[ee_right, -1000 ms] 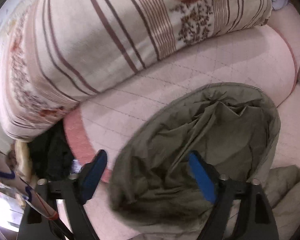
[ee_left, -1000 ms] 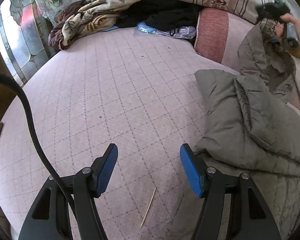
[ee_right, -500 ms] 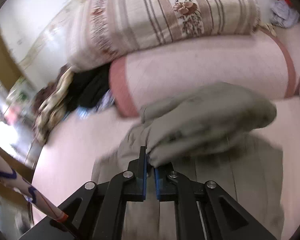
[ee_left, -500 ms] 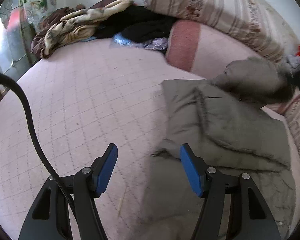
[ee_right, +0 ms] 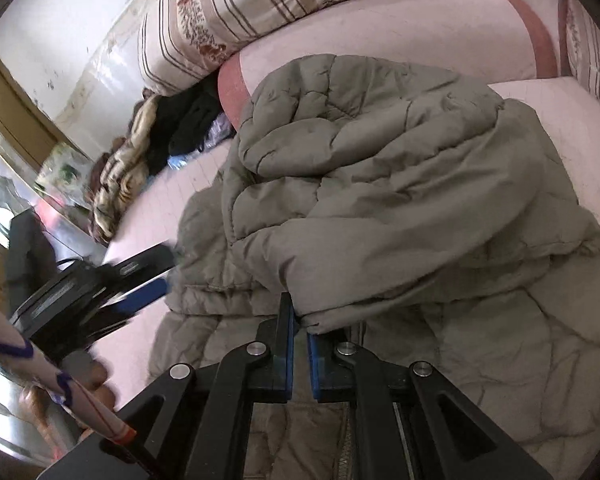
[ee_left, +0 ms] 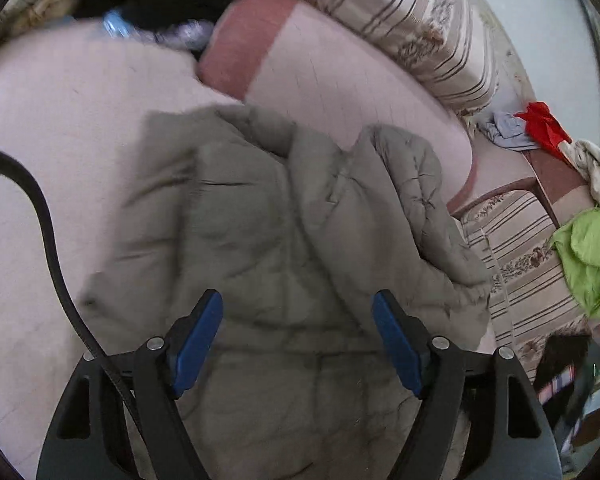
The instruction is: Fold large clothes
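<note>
Right gripper (ee_right: 300, 330) pinches the grey jacket (ee_right: 380, 184) edge; left gripper (ee_left: 296, 336) gapes wide above it

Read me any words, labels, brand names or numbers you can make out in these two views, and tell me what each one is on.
No readable text in either view.
The grey quilted jacket shows no label or logo.
The striped floral cushion carries pattern only, no words.
The left gripper has pale patches on its body, too blurred to read.
The blue marks on the sleeve form no readable characters.

The quilted jacket (ee_left: 284, 240) lies on the bed (ee_left: 60, 120). Behind it runs the bolster (ee_left: 340, 76), the striped folded blanket (ee_left: 420, 20) atop that; left of the bolster, heaped clothes (ee_right: 180, 128).
</note>
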Motion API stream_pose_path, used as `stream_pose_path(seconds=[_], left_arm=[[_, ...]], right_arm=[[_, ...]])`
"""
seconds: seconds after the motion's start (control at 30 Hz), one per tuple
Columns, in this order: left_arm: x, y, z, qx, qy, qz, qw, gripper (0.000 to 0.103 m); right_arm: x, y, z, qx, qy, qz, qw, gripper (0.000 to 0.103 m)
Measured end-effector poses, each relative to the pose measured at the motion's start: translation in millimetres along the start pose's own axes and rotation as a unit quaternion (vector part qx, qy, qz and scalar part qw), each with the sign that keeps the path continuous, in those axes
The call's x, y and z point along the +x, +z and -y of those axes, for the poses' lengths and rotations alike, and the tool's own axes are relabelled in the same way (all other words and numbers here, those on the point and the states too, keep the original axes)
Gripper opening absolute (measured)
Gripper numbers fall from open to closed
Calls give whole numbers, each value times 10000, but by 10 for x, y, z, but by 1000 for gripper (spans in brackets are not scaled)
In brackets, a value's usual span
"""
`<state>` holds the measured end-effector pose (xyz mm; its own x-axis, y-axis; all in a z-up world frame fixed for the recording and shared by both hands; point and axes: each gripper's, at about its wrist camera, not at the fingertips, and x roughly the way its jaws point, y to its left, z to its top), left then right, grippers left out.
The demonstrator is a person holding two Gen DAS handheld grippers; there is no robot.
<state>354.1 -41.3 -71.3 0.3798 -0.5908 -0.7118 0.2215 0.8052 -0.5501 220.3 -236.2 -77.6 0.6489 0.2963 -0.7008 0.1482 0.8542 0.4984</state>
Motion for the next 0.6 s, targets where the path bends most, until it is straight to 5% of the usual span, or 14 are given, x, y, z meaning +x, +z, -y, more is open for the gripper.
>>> stream_pose_path(seconds=[0.23, 0.27, 0.3, 0.33, 0.4, 0.43, 0.47, 0.53, 0.6], left_arm=[[658, 256, 93, -739, -965, -667, 9903, 76], [718, 256, 120, -785, -979, -710, 9896, 72], [758, 272, 149, -756, -941, -768, 9897, 50], [813, 279, 192, -684, -817, -879, 9904, 40], [878, 257, 280, -484, -464, -965, 9931, 29], [878, 241, 316, -380, -339, -932, 9943, 27], [878, 243, 345, -325, -281, -906, 9950, 25], [855, 204, 371, -273, -194, -844, 9959, 23], [862, 194, 382, -287, -154, -809, 9962, 21]], right_arm=[[36, -38, 68, 42, 212, 24, 9998, 3], [41, -65, 103, 53, 254, -8, 9997, 3], [34, -82, 129, 35, 272, -28, 9996, 3], [-5, -105, 159, -27, 196, -4, 9998, 3], [-144, -109, 243, -103, -31, 161, 9998, 6], [-234, -85, 301, -109, -146, 276, 9995, 22], [-326, -46, 382, -67, -264, 406, 9988, 55], [-530, 110, 623, 262, -567, 910, 9939, 92], [-587, 326, 853, 610, -806, 1180, 9879, 93]])
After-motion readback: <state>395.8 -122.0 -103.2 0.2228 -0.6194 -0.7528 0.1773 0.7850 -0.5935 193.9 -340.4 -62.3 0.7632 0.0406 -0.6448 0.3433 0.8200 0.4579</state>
